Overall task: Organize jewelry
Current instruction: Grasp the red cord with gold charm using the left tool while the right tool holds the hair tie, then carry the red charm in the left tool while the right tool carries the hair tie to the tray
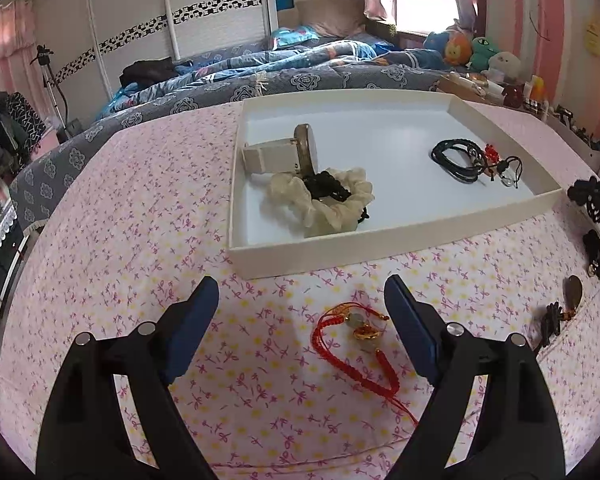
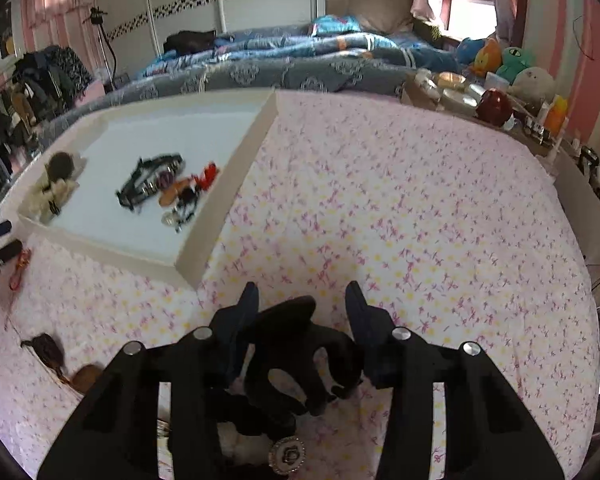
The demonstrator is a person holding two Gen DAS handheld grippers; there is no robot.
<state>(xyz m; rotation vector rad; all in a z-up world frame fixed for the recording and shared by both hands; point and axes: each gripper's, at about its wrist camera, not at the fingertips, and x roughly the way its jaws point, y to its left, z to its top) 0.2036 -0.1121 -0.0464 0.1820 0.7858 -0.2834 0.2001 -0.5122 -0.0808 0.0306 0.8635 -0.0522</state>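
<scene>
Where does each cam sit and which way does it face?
Left wrist: on the left gripper, looking forward over the white tray toward the bed; its own open fingers frame a red cord bracelet.
Right wrist: on the right gripper, facing the floral cloth with the tray at its left; fingers flank a black hair claw.
Shared: tray, black cord necklace, cream scrunchie, bed.

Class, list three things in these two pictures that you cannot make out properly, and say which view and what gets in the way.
1. Right wrist view: the black hair claw is partly hidden by the right gripper, so the grip is unclear.
2. Right wrist view: the bracelets in the tray are blurred.
3. Left wrist view: the right gripper is cut off by the picture's edge.
</scene>
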